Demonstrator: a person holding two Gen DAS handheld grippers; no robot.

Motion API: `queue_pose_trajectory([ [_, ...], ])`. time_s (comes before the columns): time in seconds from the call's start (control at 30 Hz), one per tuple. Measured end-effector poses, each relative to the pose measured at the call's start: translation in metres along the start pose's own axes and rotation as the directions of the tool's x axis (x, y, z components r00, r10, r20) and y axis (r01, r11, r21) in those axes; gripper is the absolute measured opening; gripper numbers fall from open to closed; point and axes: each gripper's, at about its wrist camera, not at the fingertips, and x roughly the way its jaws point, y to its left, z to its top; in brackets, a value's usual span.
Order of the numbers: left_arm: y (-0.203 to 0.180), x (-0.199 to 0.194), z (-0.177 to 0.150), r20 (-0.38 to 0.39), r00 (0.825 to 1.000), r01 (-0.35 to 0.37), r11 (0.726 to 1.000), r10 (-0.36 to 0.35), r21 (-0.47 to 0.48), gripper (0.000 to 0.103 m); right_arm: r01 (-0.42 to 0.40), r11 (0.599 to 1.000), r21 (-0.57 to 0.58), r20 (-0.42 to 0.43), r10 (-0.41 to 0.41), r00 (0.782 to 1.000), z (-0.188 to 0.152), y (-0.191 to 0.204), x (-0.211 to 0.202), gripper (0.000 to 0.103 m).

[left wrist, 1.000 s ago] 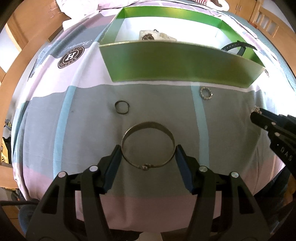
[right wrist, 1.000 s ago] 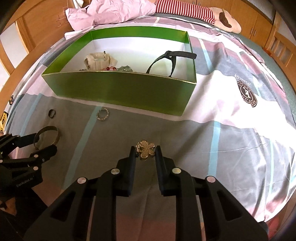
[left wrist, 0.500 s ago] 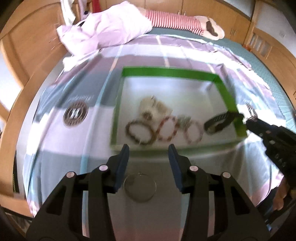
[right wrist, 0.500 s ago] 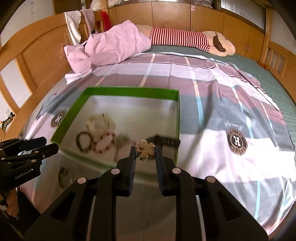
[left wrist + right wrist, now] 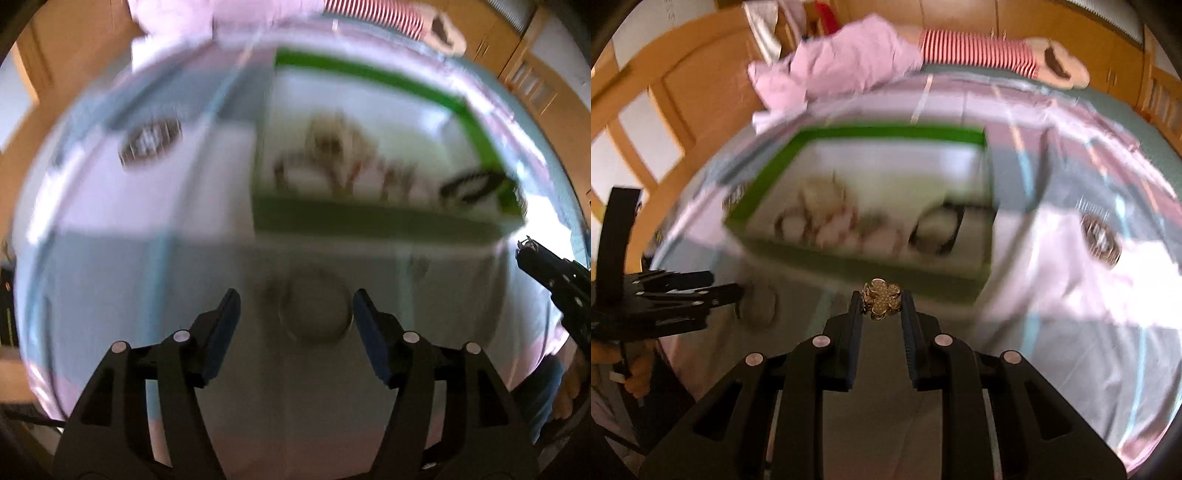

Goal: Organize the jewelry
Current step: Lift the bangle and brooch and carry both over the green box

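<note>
Lifted clear of the bed since a second ago: one gold flower brooch [image 5: 882, 303], pinched in the nearly closed right tongs [image 5: 881, 308] before one green box [image 5: 886, 275]. One bangle [image 5: 314, 312] lying blurred on the bedspread [image 5: 110, 266] below the left tongs [image 5: 295, 325], opening, gripping nothing. No legible writing.

I'm over a bed [image 5: 1052, 229] – striped pink, grey and mauve cover, round logo patches. Crumpled pink bedding [image 5: 842, 70] and a red-striped plush [image 5: 979, 48] at the far end. Wooden bed frame [image 5: 676, 110], wooden cabinets [image 5: 960, 14] behind – bright daylight.
</note>
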Motion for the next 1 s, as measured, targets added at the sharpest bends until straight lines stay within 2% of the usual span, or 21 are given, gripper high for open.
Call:
queue_pose_trajectory([
  [0.1,-0.013,0.017,-0.008,-0.027,1.0,-0.013,1.0,0.013,0.024,0.07,-0.001,1.0,0.022,-0.07,0.003,0.998,-0.016,0.002,0.019,0.021],
  [0.17,-0.024,0.019,-0.008,-0.015,1.0,-0.02,0.998,0.021,0.057,0.075,0.008,1.0,0.014,-0.089,-0.006,0.996,-0.022,0.005,0.024,0.021],
  [0.23,-0.03,0.024,-0.009,-0.018,0.998,-0.051,0.995,0.052,0.084,0.075,0.006,1.0,0.016,-0.094,-0.005,0.996,-0.023,0.007,0.025,0.021],
  [0.3,-0.031,0.033,-0.011,-0.039,0.994,-0.094,0.992,0.098,0.089,0.063,0.007,1.0,0.012,-0.09,-0.006,0.996,-0.023,0.009,0.024,0.021],
  [0.33,-0.029,0.035,-0.013,-0.038,0.995,-0.093,0.992,0.096,0.08,0.062,0.007,1.0,0.01,-0.088,-0.007,0.996,-0.023,0.009,0.024,0.021],
  [0.37,-0.028,0.035,-0.014,-0.03,0.995,-0.088,0.993,0.091,0.074,0.058,0.007,1.0,0.007,-0.086,-0.006,0.996,-0.023,0.01,0.024,0.021],
  [0.57,-0.017,0.01,-0.012,0.006,0.999,-0.054,0.998,0.054,0.031,0.057,0.005,1.0,-0.005,-0.063,-0.005,0.998,-0.018,0.01,0.014,0.021],
  [0.73,-0.022,-0.037,0.006,0.119,0.993,-0.026,0.999,0.02,0.045,0.058,-0.001,1.0,-0.024,0.033,0.002,0.999,0.016,0.012,-0.009,0.021],
  [0.8,-0.029,-0.055,0.024,0.167,0.986,-0.009,0.998,-0.001,0.062,0.058,0.001,1.0,-0.023,0.082,0.001,0.997,0.036,0.011,-0.019,0.021],
  [0.93,-0.041,-0.062,0.058,0.212,0.977,-0.025,0.996,0.006,0.089,0.058,0.007,0.999,-0.038,0.16,0.0,0.987,0.073,0.012,-0.023,0.021],
  [1.0,-0.045,-0.059,0.073,0.205,0.979,-0.008,0.997,-0.009,0.083,0.058,-0.004,0.999,-0.033,0.157,0.009,0.987,0.085,0.011,-0.015,0.021],
])
